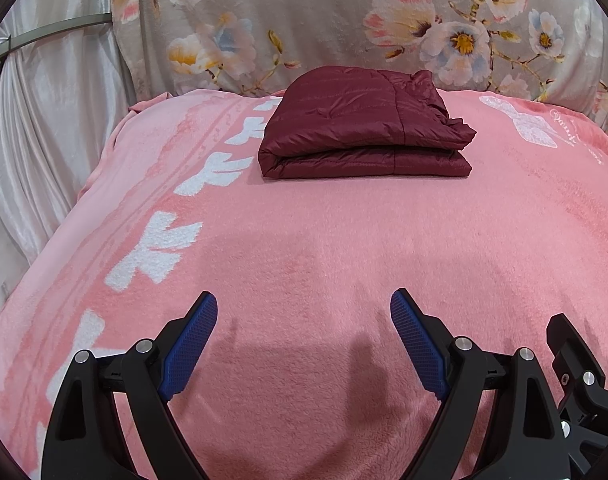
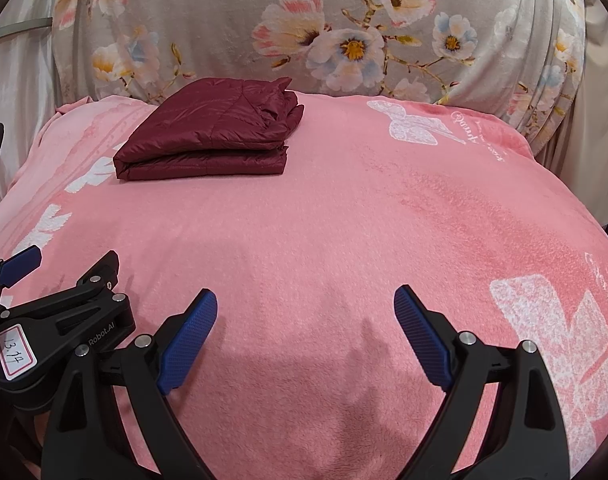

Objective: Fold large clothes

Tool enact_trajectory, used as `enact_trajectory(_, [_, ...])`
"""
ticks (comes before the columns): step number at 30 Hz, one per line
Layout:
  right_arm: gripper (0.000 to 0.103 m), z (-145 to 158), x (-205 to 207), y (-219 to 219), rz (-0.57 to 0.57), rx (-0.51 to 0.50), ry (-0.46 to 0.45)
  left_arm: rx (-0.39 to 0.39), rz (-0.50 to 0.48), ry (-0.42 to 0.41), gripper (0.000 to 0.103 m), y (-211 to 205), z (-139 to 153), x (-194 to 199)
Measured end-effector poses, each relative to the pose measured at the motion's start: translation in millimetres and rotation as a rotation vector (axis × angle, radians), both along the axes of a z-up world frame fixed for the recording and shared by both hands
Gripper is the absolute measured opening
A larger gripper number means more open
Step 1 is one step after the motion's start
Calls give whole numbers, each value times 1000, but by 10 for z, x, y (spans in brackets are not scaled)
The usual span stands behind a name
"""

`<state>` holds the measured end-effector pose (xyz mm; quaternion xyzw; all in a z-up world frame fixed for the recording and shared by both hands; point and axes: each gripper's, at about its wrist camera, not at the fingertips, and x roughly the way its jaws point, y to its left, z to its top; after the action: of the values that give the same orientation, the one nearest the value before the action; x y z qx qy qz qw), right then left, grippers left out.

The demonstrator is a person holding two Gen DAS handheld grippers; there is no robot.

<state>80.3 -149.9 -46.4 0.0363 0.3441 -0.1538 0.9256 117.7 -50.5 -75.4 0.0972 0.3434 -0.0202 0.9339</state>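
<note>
A dark red quilted jacket (image 1: 364, 128) lies folded into a neat rectangle at the far end of the pink blanket (image 1: 304, 240), seen again toward the far left in the right wrist view as the jacket (image 2: 208, 136). My left gripper (image 1: 304, 304) hovers open over the near part of the blanket, well short of the jacket, nothing between its blue pads. My right gripper (image 2: 306, 300) is open too, also over bare blanket (image 2: 344, 220). The left gripper's black frame shows beside it at the left edge of the right wrist view.
A grey floral cloth (image 1: 324, 20) rises behind the blanket. Pale satin drapery (image 1: 44, 120) with a metal rail hangs at the left. White bow patterns mark the blanket's left strip (image 1: 156, 248) and right side (image 2: 560, 340).
</note>
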Motion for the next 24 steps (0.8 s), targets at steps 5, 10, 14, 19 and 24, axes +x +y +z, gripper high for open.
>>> enact_trajectory(5, [88, -1, -1, 2, 0, 0, 0, -3, -1, 1, 85, -1, 6, 1])
enact_trajectory(10, [88, 4, -1, 15, -1, -1, -1, -4, 1, -2, 84, -13, 12, -7])
enact_trajectory(14, [88, 2, 0, 20, -2, -1, -1, -6, 1, -2, 84, -6, 8, -8])
enact_trajectory(19, [88, 3, 0, 27, -3, -1, -1, -6, 1, -4, 84, -5, 19, -8])
enact_trajectory(24, [88, 3, -1, 32, -3, -3, -2, -7, 1, -6, 84, -16, 31, -12])
